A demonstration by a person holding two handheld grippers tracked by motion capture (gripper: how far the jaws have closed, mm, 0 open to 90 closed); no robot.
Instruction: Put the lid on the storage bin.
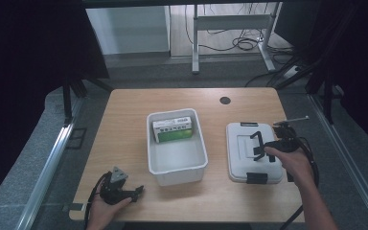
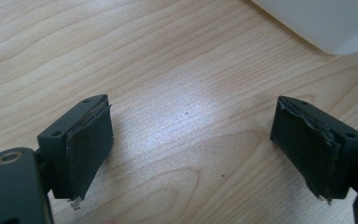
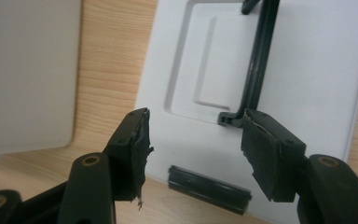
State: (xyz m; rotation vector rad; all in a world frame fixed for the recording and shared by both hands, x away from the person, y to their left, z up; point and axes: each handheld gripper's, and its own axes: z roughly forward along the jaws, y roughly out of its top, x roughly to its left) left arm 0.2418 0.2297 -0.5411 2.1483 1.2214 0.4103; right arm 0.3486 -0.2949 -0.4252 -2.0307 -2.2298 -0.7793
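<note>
Wood table (image 1: 124, 143), grey floor (image 1: 38, 158), metal desk frame (image 1: 230, 24) w/ cables behind, dark curtains (image 1: 24, 48) both sides

Ahead of the right gripper (image 3: 193, 147), between its spread jaws, lies the lid (image 3: 307, 93); the bin (image 3: 28, 70) sits beyond its left jaw.

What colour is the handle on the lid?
Black. The handle on the white lid shows best in the right gripper view.

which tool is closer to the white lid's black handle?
Right. The right tool is over the white lid, jaws open at its black handle. The left tool sits open at the table's near-left corner, beyond the white bin.
</note>
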